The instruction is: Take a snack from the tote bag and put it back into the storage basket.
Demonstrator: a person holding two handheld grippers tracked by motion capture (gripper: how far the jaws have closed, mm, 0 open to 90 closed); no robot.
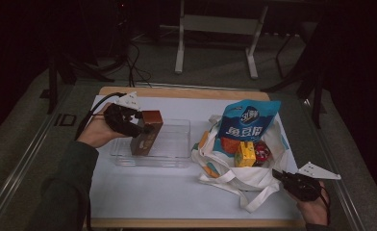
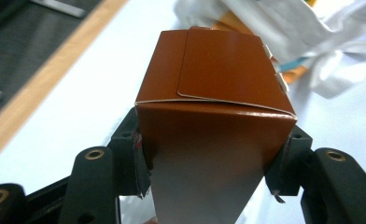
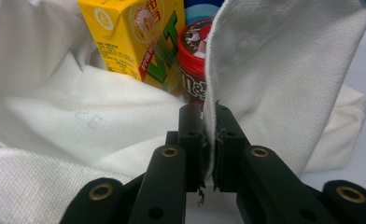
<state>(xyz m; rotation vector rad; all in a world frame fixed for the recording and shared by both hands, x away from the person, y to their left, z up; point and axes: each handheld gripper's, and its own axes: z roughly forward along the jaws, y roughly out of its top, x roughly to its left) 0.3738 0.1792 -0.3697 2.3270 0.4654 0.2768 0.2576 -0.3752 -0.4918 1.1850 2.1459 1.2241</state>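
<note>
High view: left tongs (image 1: 145,129) hold the brown cardboard box (image 1: 147,132) over the clear plastic tray (image 1: 177,155), left of the white cloth tote bag (image 1: 234,175).

Left gripper view: pads clamp its sides; probably light and crushable, so grip gently.

Right gripper view: right tongs (image 3: 209,122) closed, pinching the tote's floppy rim.

Bare white tabletop (image 1: 143,190) ahead of clear tray (image 1: 177,144); bulging tote bag (image 1: 234,168) alongside.

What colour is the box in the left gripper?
Reddish brown; the box shows best in the left gripper view.
</note>
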